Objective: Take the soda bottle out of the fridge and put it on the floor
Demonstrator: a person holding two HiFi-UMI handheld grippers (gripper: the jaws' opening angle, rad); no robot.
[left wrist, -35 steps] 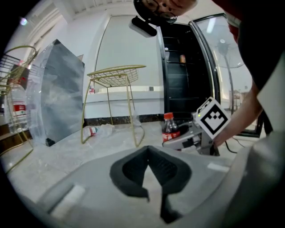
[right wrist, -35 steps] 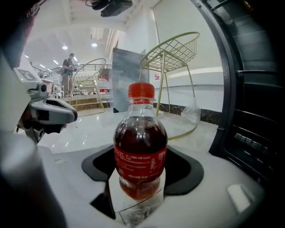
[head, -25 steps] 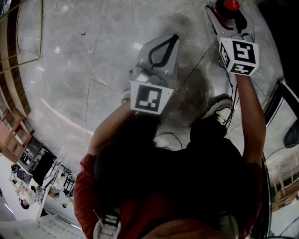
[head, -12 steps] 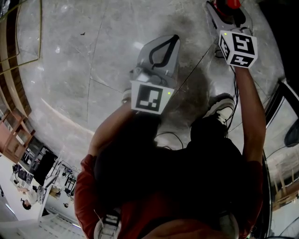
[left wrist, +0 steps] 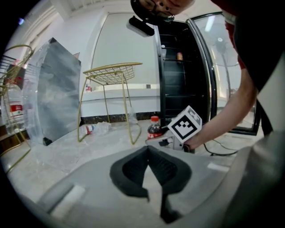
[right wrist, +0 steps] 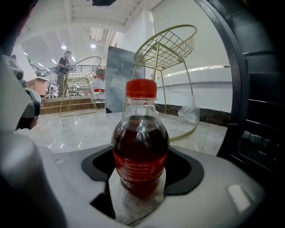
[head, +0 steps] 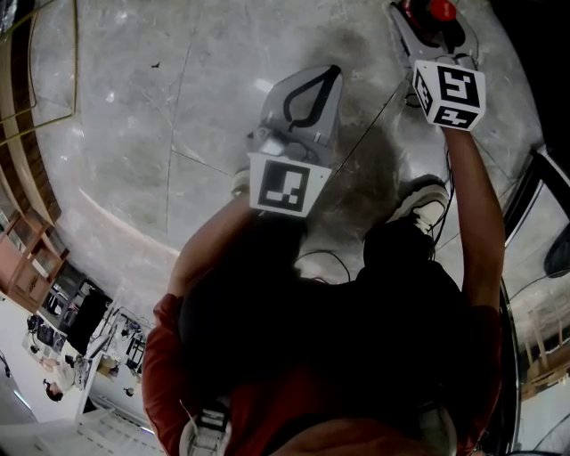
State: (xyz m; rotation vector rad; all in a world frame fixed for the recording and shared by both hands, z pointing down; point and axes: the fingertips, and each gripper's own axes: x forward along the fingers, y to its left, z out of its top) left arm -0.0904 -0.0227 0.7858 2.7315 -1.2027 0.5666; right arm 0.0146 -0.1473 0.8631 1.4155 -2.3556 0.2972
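The soda bottle [right wrist: 140, 147], dark cola with a red cap and red label, stands upright between my right gripper's [right wrist: 142, 156] pads, which are shut on its lower body, low over the marble floor. In the head view its red cap [head: 441, 11] shows at the top right, beyond my right gripper [head: 434, 34]. The left gripper view shows the bottle [left wrist: 154, 128] upright at floor level, beside the right gripper [left wrist: 162, 140]. My left gripper [head: 312, 89] hangs mid-frame over the floor. It is shut and holds nothing, its pads meeting [left wrist: 149, 149].
The black fridge [left wrist: 182, 75] stands behind, its glass door [left wrist: 222, 67] swung open. A gold wire chair [left wrist: 111, 71] [right wrist: 171, 44] stands to its left, a plastic bottle [left wrist: 91, 129] lying under it. A cable [head: 374, 116] and the person's shoe [head: 423, 205] are on the floor.
The right gripper has shifted slightly farther from the person, toward the top of the head view, with the bottle in it. The left gripper has stayed put.
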